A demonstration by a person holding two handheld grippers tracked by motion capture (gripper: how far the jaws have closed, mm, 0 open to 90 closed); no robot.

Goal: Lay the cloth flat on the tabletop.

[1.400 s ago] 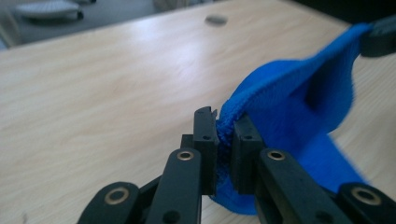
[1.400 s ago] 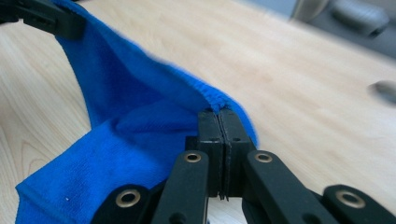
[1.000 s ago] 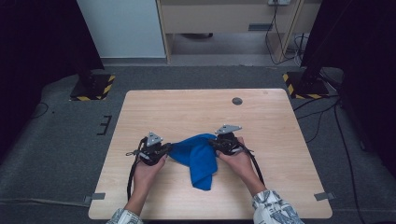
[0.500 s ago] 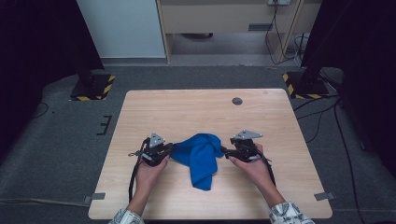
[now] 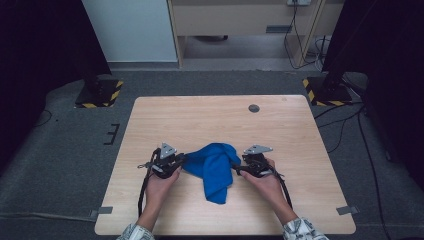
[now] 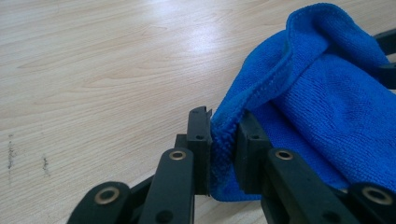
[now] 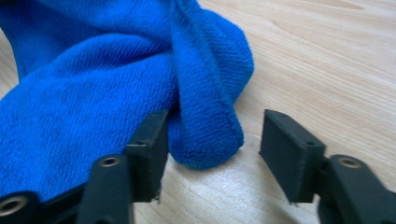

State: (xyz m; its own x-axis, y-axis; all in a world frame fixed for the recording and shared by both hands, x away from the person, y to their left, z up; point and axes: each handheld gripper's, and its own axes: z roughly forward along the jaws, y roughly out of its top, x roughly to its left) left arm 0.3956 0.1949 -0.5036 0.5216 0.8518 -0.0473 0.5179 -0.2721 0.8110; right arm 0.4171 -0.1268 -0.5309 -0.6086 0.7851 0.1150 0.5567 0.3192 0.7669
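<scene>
A blue microfibre cloth [image 5: 214, 165] lies bunched near the front middle of the wooden table [image 5: 200, 120]. My left gripper [image 5: 181, 161] is at its left edge, shut on a fold of the cloth [image 6: 299, 84]; the fabric is pinched between the two black jaws [image 6: 223, 154]. At the cloth's right edge my right gripper [image 5: 237, 167] stands open. A rolled corner of the cloth [image 7: 93, 93] lies between its spread jaws [image 7: 212, 154], beside the left one, with bare table in front of the right one.
A small dark round grommet [image 5: 254, 108] sits in the table's far right part. Cables trail from both grippers toward the front edge. Grey floor surrounds the table, with yellow-black striped stand bases [image 5: 100, 95] at the back corners.
My right gripper drew away to the right from the cloth, then came back to its right edge. The cloth is more bunched than a second ago. The left gripper has barely moved.
</scene>
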